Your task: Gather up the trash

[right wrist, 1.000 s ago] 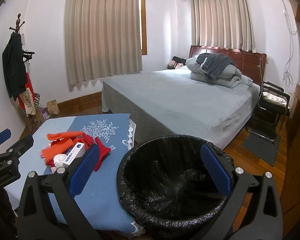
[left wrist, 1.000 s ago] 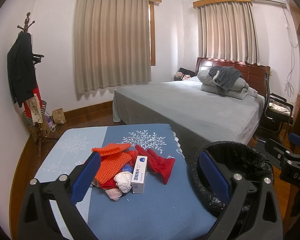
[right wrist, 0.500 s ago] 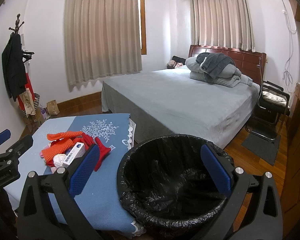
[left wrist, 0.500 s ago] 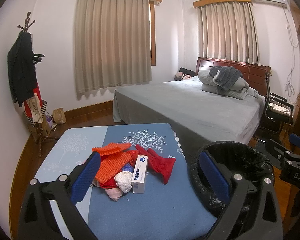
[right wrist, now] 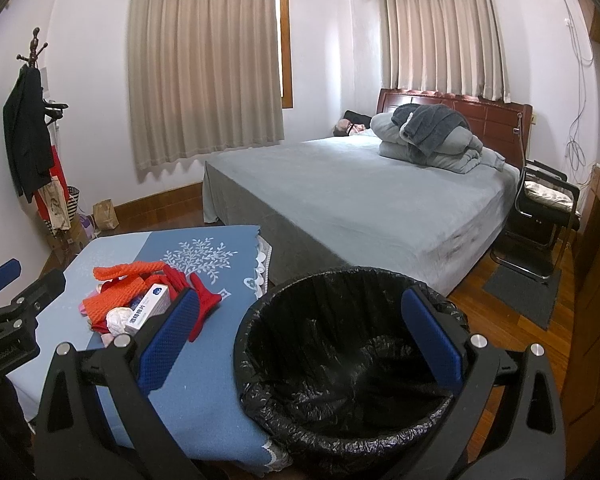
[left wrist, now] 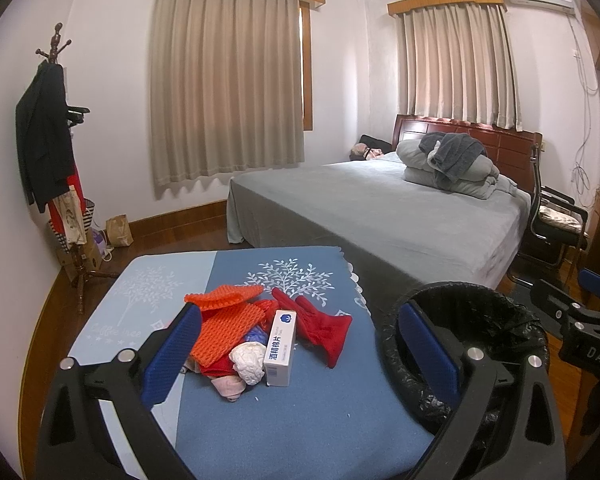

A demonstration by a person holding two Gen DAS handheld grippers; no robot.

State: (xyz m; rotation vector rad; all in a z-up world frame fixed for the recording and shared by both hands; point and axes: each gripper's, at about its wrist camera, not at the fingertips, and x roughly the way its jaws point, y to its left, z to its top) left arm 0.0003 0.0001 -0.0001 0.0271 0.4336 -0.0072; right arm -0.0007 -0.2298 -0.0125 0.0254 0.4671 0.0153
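- The trash lies in one small heap on the bench [left wrist: 284,432], which is covered by a blue cloth: orange mesh pieces [left wrist: 224,326], a white box [left wrist: 281,348], a crumpled white wad [left wrist: 249,361] and a red glove [left wrist: 324,326], all touching or overlapping.
- The bin [right wrist: 352,364] with a black bag stands just beside the right edge of the bench, probably so that each piece has only a short way to go.
- The left gripper [left wrist: 300,352] hangs above the near part of the bench, jaws wide apart and holding nothing; the heap shows between them, so I judge it is aimed there.
- The right gripper [right wrist: 300,340] is also spread wide and empty, over the mouth of the bin.
- Nothing seems to be in the bin yet.
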